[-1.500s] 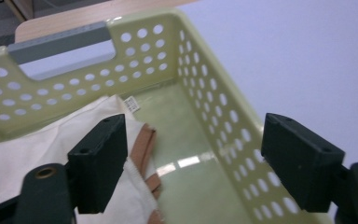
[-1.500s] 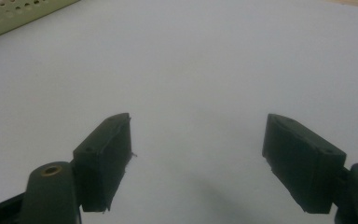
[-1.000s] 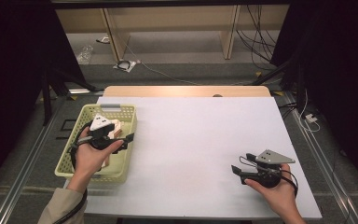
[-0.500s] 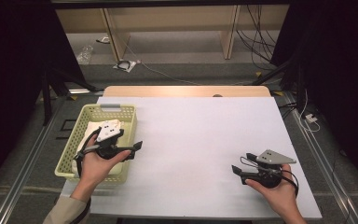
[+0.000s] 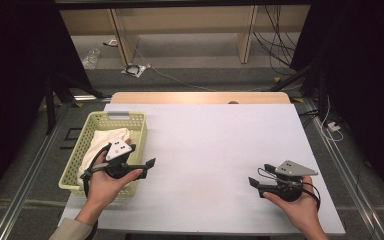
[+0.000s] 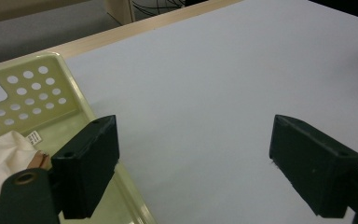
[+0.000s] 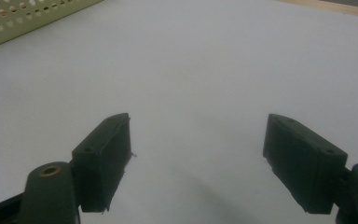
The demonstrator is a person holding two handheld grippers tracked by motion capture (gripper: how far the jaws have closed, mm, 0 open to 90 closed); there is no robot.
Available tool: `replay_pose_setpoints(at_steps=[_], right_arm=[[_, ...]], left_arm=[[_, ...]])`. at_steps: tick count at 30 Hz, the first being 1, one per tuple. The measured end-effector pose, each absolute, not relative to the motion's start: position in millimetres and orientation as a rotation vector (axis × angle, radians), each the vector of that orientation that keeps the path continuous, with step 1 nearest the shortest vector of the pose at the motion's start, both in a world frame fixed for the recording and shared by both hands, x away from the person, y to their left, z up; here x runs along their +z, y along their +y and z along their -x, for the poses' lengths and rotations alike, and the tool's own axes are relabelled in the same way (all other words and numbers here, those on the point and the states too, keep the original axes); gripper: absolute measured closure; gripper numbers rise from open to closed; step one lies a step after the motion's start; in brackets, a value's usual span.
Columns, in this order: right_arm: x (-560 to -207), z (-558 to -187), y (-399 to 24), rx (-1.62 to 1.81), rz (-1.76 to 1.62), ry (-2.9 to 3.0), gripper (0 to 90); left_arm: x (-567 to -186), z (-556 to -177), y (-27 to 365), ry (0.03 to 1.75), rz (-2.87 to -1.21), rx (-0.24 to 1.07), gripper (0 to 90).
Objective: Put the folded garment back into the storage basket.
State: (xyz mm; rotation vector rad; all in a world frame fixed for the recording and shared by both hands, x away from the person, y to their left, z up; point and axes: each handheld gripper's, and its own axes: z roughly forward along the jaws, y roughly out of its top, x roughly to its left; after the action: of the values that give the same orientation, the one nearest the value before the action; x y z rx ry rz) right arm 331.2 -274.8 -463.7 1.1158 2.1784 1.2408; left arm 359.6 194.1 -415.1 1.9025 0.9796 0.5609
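Left gripper (image 5: 139, 159) jaws wide apart and empty, held over the near right rim of the pale green basket (image 5: 77, 162), white cloth (image 5: 102, 142) lying inside the basket, right gripper (image 5: 256, 184) jaws apart, low over the white table (image 5: 215, 145)

Grey floor (image 5: 190, 55) with loose cables (image 5: 275, 30), wooden shelf legs (image 5: 122, 35), dark surrounding walls

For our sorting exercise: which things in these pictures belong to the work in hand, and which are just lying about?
Belongs to the work:
left gripper, open
basket
white cloth in the basket
right gripper, open

Lying about:
cables on the floor beyond the table
coiled item on the floor
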Motion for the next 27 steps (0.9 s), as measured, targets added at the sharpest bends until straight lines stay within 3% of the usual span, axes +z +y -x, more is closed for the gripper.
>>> replay_pose_setpoints(at_steps=[27], right_arm=[[-464.8, -330.9, -273.8, 1.25, -1.111, 2.184, 24.0]], left_arm=[[-436.3, -328.5, 175.9, 0.888, -1.883, 0.559, 16.8]])
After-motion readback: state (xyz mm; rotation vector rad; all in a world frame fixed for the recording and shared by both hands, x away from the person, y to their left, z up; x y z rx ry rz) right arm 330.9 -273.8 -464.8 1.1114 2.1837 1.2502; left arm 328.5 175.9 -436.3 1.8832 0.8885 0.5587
